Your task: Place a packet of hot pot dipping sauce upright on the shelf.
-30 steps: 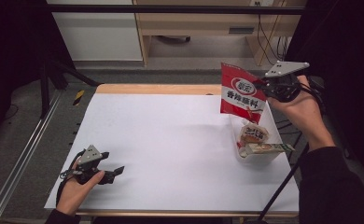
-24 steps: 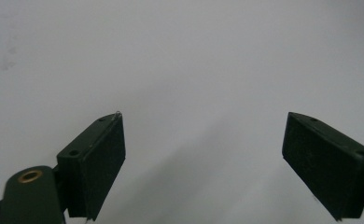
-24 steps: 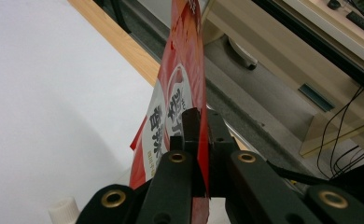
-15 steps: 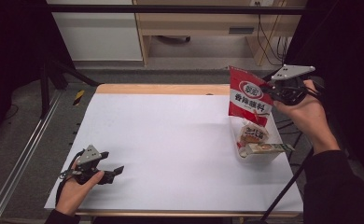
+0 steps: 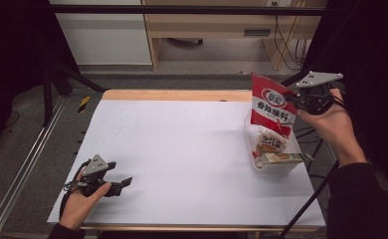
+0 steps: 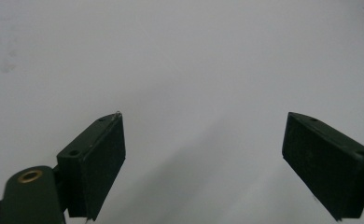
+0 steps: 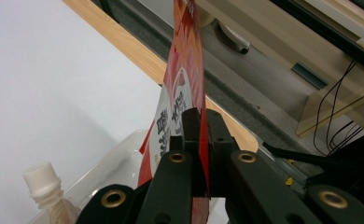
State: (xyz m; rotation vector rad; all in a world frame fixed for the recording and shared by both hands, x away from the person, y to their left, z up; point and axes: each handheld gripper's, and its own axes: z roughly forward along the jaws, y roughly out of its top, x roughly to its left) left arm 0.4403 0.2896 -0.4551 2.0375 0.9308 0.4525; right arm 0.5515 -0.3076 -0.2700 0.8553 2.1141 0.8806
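Right gripper [image 5: 297, 98] pinched flat red seasoning packet [image 5: 271, 105], held above clear plastic tub [image 5: 276, 168] at table's right edge; tub already held white-capped pouch [image 5: 270, 143] and boxed item; judged packing partway, packet not yet lowered; left gripper [image 5: 118, 185] spread, idle near left

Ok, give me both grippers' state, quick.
Left gripper: open, holding nothing, low over the table.
Right gripper: shut on the red packet, held above the clear tub.
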